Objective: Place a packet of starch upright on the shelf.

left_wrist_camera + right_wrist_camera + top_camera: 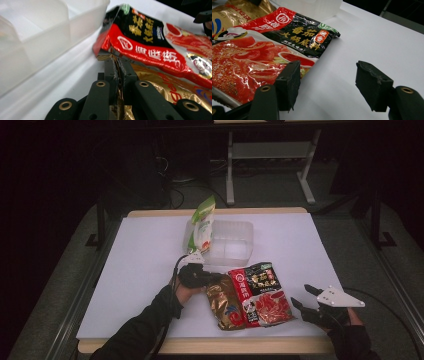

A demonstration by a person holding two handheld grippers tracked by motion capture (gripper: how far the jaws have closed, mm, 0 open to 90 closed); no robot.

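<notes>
Tub [231,245]: clear plastic, set on white table [140,270], green-and-white bag [202,225] propped in its left end | gold bag [225,302]: laid near the tub, edge clamped by left gripper [212,279], red packet [262,295] overlapped on it | right gripper [302,296]: jaws parted, nothing held, kept beside red packet

Lab or test room, dimly lit: white-covered tabletop [150,270] with wooden edge showing at far and near sides, grey carpet floor [60,285] around it, white metal desk frame [270,165] and loose cables [185,190] beyond the far edge
</notes>
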